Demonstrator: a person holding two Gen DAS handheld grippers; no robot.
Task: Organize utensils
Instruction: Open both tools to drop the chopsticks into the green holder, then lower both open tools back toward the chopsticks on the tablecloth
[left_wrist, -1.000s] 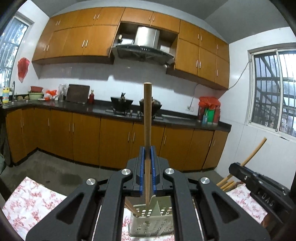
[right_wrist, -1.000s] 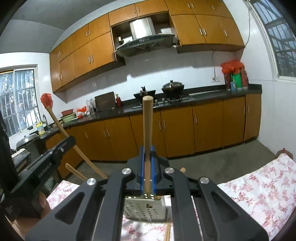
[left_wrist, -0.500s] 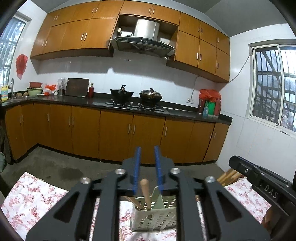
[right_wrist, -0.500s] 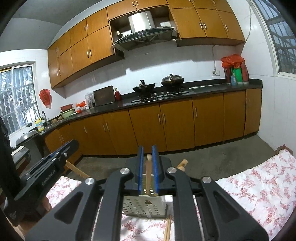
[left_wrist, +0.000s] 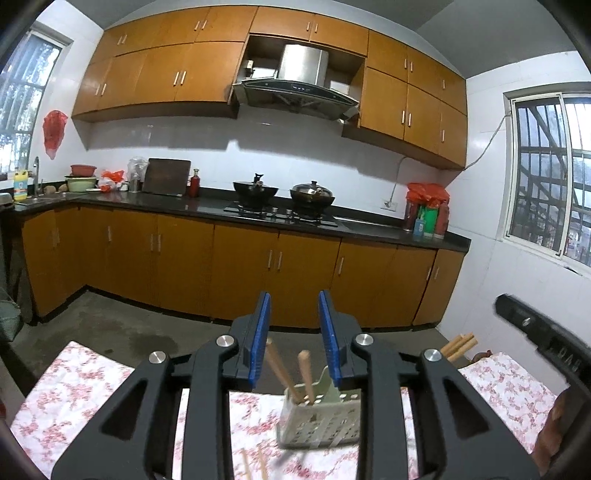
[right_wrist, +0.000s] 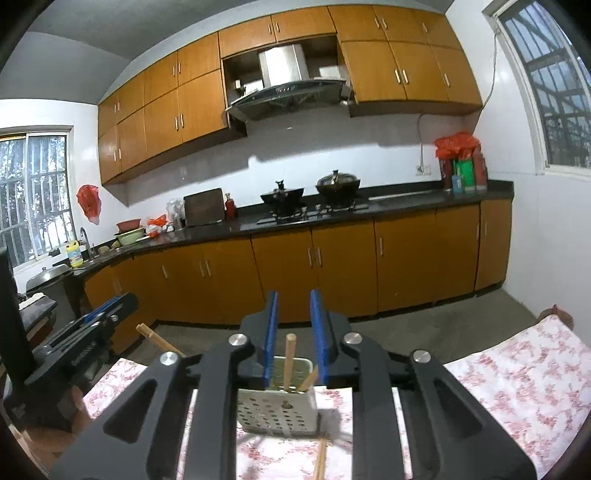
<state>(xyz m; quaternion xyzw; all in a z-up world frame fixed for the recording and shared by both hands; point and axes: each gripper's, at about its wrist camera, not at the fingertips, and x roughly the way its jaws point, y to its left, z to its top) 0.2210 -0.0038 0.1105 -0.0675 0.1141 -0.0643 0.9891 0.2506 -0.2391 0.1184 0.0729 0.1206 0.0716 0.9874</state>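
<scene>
A pale perforated utensil holder (left_wrist: 319, 421) (right_wrist: 279, 410) stands on the floral tablecloth (left_wrist: 74, 398) (right_wrist: 517, 369). Wooden chopsticks (left_wrist: 306, 374) (right_wrist: 289, 360) stand inside it. My left gripper (left_wrist: 294, 336) is open and empty, just above and behind the holder. My right gripper (right_wrist: 293, 332) is open and empty above the holder from the other side. Loose chopsticks lie on the cloth in front of the holder in the left wrist view (left_wrist: 255, 463) and in the right wrist view (right_wrist: 320, 458). More chopstick ends (left_wrist: 458, 345) show at the right by the other gripper.
Kitchen cabinets and a dark counter (left_wrist: 221, 210) with pots run along the far wall. The other gripper's body shows at the right (left_wrist: 543, 339) of the left wrist view and at the left (right_wrist: 85, 332) of the right wrist view. Concrete floor lies beyond the table.
Both grippers held a chopstick upright, then opened. The chopsticks dropped into the holder, and the jaws now stand wider apart.
</scene>
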